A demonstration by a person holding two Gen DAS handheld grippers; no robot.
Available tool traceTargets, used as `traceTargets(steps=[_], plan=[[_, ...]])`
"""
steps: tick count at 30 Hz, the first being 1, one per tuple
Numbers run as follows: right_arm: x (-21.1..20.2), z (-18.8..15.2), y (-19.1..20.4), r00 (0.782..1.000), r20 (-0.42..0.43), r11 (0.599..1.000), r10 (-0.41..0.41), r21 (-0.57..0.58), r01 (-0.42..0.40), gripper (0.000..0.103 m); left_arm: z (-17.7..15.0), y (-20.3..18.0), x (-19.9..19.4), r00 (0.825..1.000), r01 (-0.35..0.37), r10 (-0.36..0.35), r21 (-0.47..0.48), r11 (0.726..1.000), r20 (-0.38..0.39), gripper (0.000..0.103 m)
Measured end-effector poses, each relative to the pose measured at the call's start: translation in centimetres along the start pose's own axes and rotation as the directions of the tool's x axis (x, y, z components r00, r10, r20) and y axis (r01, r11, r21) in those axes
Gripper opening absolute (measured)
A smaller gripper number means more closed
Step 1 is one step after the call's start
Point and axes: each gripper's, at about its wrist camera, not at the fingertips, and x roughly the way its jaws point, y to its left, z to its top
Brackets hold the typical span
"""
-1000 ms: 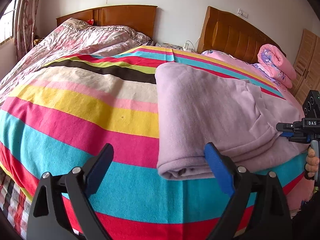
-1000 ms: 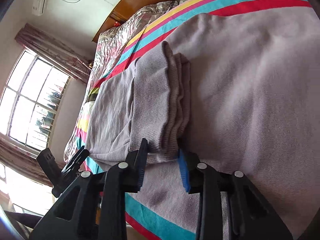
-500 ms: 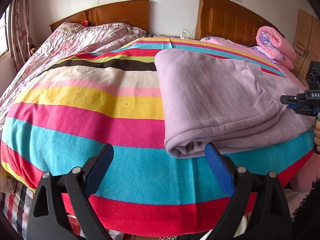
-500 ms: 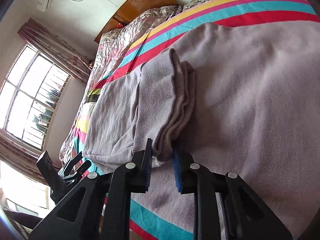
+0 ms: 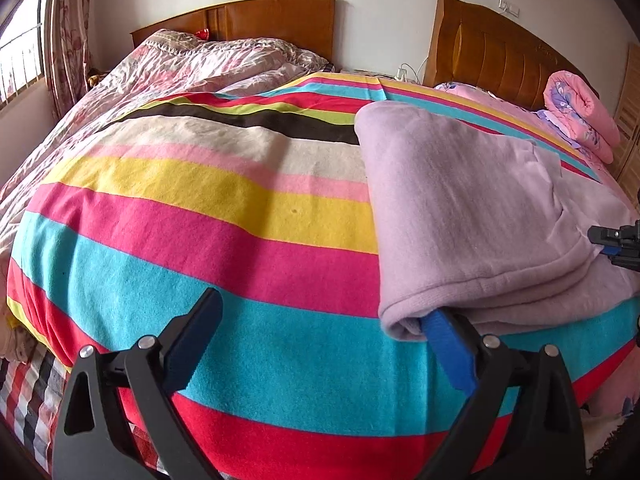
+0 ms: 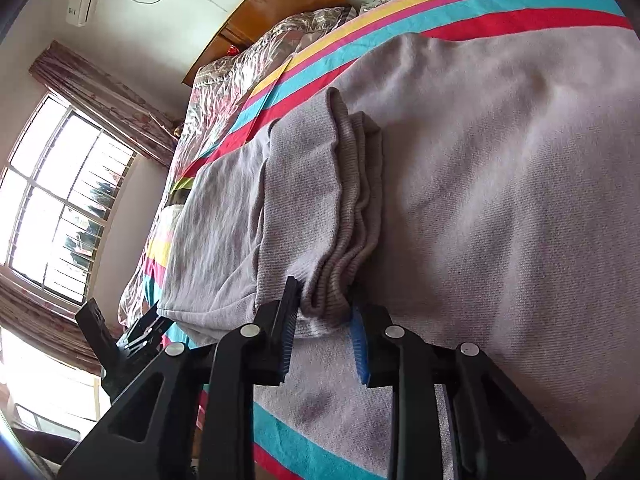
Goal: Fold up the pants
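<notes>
Lilac pants [image 5: 472, 216] lie partly folded on the striped bed, the legs doubled over the body. My left gripper [image 5: 324, 332] is open at the near edge; its right finger [image 5: 448, 340] touches the folded near corner. In the right wrist view the pants [image 6: 500, 168] fill the frame, with the ribbed cuffs [image 6: 340, 240] stacked on top. My right gripper [image 6: 324, 316] straddles the cuff end with its jaws narrowed around it; the pads touch the fabric but a gap remains. The right gripper also shows at the right edge of the left wrist view [image 5: 616, 240].
A striped blanket [image 5: 200, 220] covers the bed. A floral quilt [image 5: 200, 64] lies at the back left, and a rolled pink quilt [image 5: 580, 112] at the back right. Wooden headboards [image 5: 280, 20] stand against the wall. A window [image 6: 60, 200] is on the left.
My left gripper moved down and right, so its right finger now reaches the pants' near folded corner. My right gripper narrowed around the cuffs and stays there.
</notes>
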Motion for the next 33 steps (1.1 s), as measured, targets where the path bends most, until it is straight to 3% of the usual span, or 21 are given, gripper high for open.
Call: traceTargets(steps=[2, 6, 12, 17, 19, 22, 25, 27, 29, 31, 33], plan=[[-0.9, 0.0, 1.0, 0.999, 0.035, 0.999, -0.001, -0.043, 0.003, 0.017, 0.1, 0.3, 0.1, 1.0, 0.014, -0.014, -0.013, 1.0, -0.004, 0.097], [-4.2, 0.0, 3.6, 0.995, 0.102, 0.995, 0.023, -0.101, -0.012, 0.016, 0.4, 0.5, -0.3, 1.0, 0.003, -0.003, -0.008, 1.0, 0.006, 0.097], [-2.4, -2.3, 0.4, 0.998, 0.016, 0.997, -0.061, -0.049, 0.062, 0.016, 0.2, 0.2, 0.3, 1.0, 0.009, -0.009, 0.021, 1.0, -0.028, 0.098], [-1.7, -2.5, -0.5, 0.998, 0.008, 0.997, -0.069, -0.04, 0.069, 0.016, -0.1, 0.1, 0.3, 0.998, 0.005, -0.001, 0.056, 0.998, -0.07, 0.098], [-2.3, -2.3, -0.3, 0.995, 0.001, 0.993, -0.097, -0.064, 0.097, 0.028, -0.3, -0.4, -0.6, 0.996, -0.014, 0.027, 0.148, 0.989, -0.087, 0.097], [-5.1, -1.5, -0.2, 0.976, 0.1, 0.976, -0.192, -0.089, 0.2, 0.076, 0.1, -0.6, -3.2, 0.994, -0.082, 0.096, 0.249, 0.965, -0.048, 0.097], [-6.3, 0.0, 1.7, 0.96, 0.188, 0.943, -0.207, -0.221, 0.247, 0.076, 4.1, -0.1, -6.6, 0.997, -0.005, -0.007, 0.162, 0.987, 0.074, 0.097], [-5.2, 1.3, 3.6, 0.958, 0.197, 0.914, -0.208, -0.31, 0.262, 0.076, 7.8, -1.2, -7.7, 0.977, 0.11, -0.13, 0.122, 0.986, 0.167, 0.098], [-3.2, 2.4, 6.0, 0.952, 0.217, 0.864, -0.214, -0.413, 0.289, 0.076, 11.3, -3.6, -6.9, 0.948, 0.223, -0.245, 0.127, 0.967, 0.205, 0.101], [-0.9, 3.3, 7.8, 0.957, 0.203, 0.828, -0.208, -0.485, 0.282, 0.075, 14.0, -7.0, -4.0, 0.934, 0.291, -0.319, 0.178, 0.94, 0.162, 0.101], [1.2, 3.9, 9.0, 0.968, 0.166, 0.813, -0.186, -0.527, 0.247, 0.075, 15.6, -10.1, 0.5, 0.945, 0.304, -0.321, 0.199, 0.932, 0.064, 0.101]])
